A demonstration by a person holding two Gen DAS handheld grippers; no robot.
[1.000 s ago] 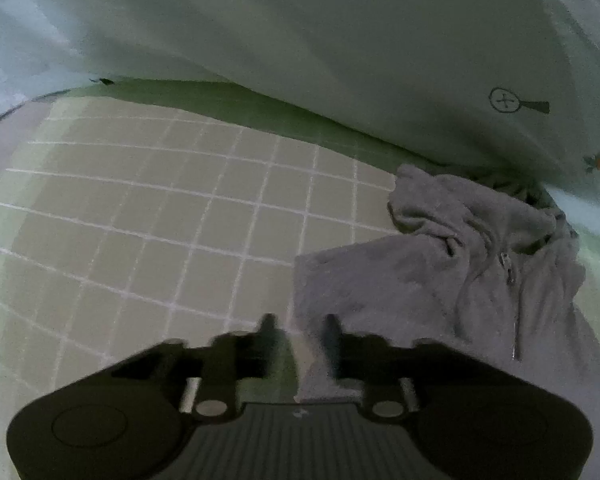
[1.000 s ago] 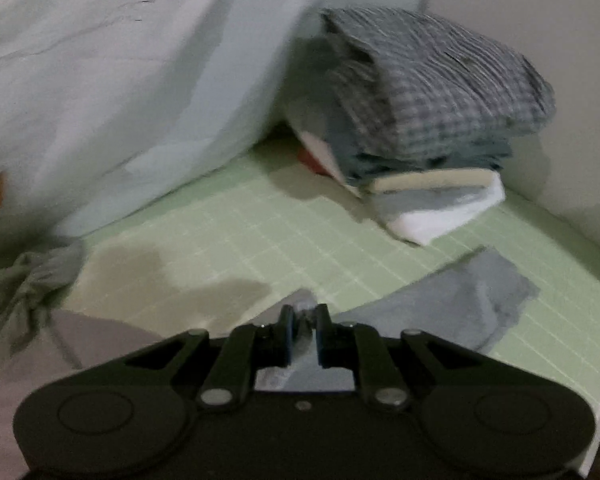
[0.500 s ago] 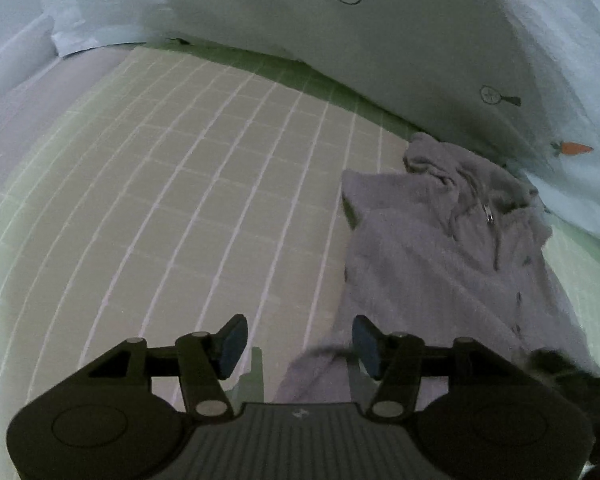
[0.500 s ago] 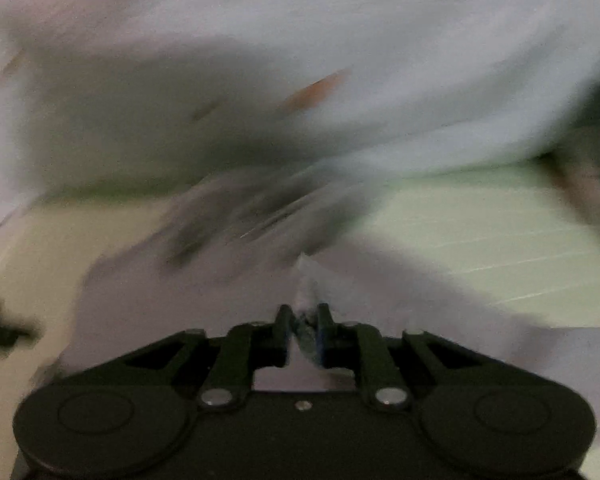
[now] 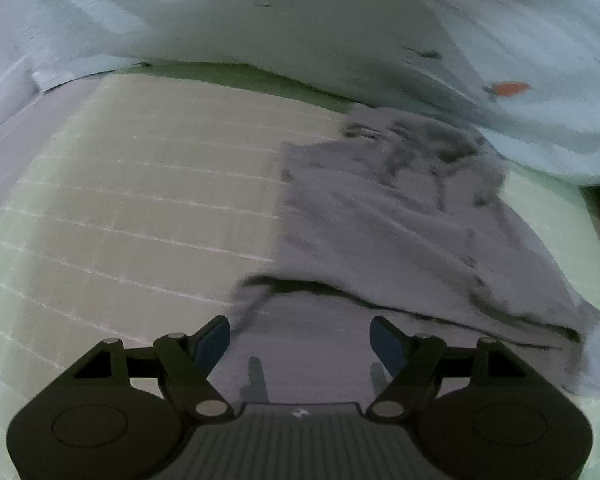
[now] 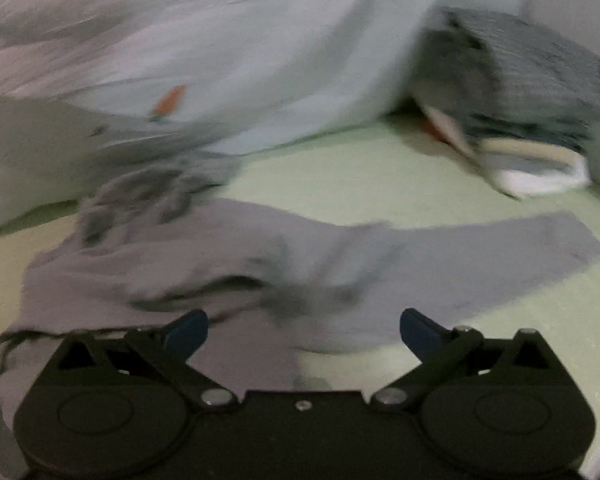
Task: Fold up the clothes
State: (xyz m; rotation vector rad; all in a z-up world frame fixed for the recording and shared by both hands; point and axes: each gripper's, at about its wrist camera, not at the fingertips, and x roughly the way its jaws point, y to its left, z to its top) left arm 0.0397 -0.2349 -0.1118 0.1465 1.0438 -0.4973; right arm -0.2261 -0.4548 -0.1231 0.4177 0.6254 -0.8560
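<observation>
While both frames are smeared by blur, the main layout can be read. The left gripper (image 5: 300,338) has its blue-padded jaws spread wide with nothing pinched between them; they have just been opening. Below and ahead of its fingertips lies the grey fleece zip-up hooded top (image 5: 400,216), spread on the pale green mattress cover with a white grid pattern (image 5: 140,200). A folded-over edge of the top runs across just ahead of the fingertips, and the crumpled hood end sits farther ahead and to the right. To the left of this gripper the gridded cover is bare. Beyond the top, along the far side, rises a large pale blue-white quilt with a small orange print (image 5: 380,40), its lower edge resting against the hood end.

The right gripper (image 6: 304,328) also stands with its jaws wide apart and gripping nothing; they too have just been opening. The grey top (image 6: 220,264) lies directly under and ahead of its fingertips, the body bunched toward the left and one sleeve stretched out flat to the right over the green cover (image 6: 380,168). Far ahead and to the right of this gripper sits a stack of folded clothes with a grey checked garment on top (image 6: 520,104), well apart from the top, pressed against the quilt (image 6: 260,40)
</observation>
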